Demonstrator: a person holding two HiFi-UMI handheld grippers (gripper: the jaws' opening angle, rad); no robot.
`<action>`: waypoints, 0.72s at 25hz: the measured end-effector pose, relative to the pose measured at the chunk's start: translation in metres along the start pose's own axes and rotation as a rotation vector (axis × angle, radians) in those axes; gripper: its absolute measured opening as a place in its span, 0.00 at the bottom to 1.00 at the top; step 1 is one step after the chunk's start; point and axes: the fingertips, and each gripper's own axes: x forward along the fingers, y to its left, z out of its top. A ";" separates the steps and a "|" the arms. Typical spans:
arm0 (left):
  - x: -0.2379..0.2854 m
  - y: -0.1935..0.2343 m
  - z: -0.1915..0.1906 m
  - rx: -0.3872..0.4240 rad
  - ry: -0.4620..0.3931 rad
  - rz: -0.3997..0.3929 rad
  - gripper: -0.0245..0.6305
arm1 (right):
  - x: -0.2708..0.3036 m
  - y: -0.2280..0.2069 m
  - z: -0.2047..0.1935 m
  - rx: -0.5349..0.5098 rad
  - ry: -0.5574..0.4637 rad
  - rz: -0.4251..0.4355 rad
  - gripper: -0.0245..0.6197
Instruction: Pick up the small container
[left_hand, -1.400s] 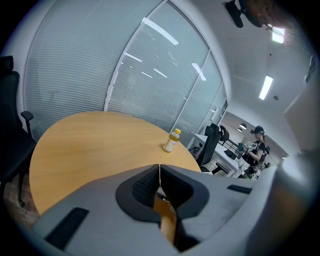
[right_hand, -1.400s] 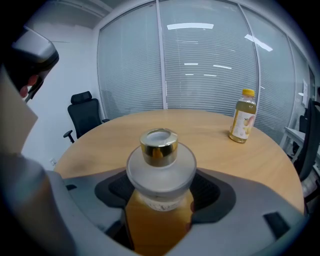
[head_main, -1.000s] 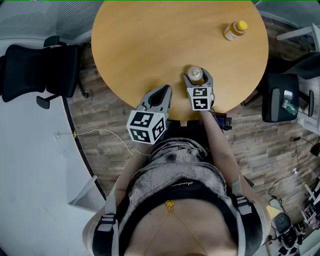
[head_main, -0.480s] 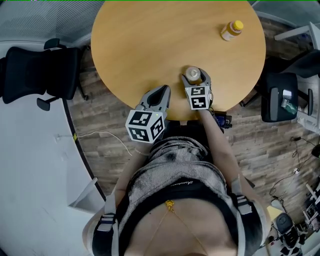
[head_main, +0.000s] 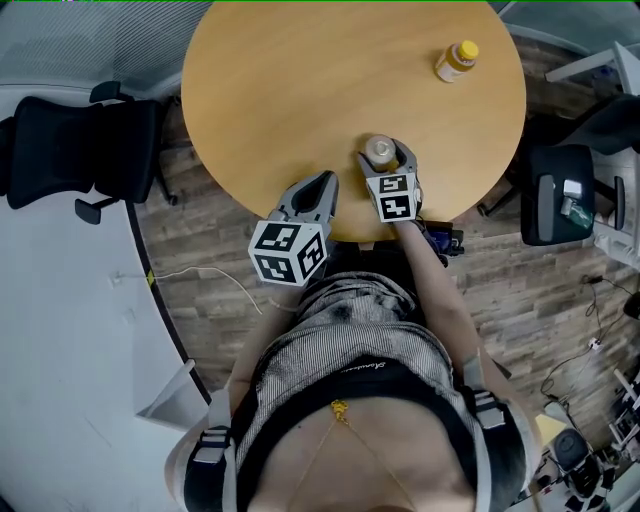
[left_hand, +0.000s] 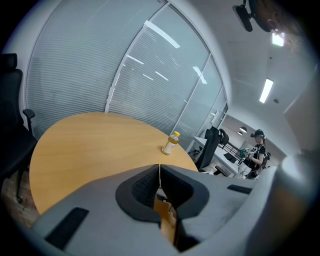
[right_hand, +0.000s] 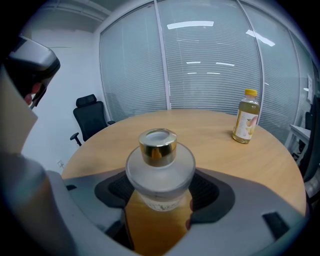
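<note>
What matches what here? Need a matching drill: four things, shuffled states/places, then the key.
Things:
1. left gripper
2. right gripper
3. yellow-capped bottle
4. black office chair

States/places:
A. on the floor beside the round wooden table
B. jaws together, nothing between them
C. jaws on the frosted small container with the gold cap
D. upright on the table, apart from both grippers

Pairs: 1-B, 2-C, 3-D, 4-A
</note>
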 end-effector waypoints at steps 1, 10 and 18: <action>0.000 0.000 0.000 -0.001 -0.001 -0.002 0.07 | -0.002 0.001 0.002 0.006 -0.003 0.003 0.55; -0.003 -0.003 0.001 -0.008 -0.009 -0.009 0.07 | -0.012 0.015 0.026 -0.021 -0.079 0.052 0.55; -0.001 -0.002 0.003 -0.014 -0.013 -0.005 0.07 | -0.017 0.027 0.049 -0.116 -0.102 0.086 0.55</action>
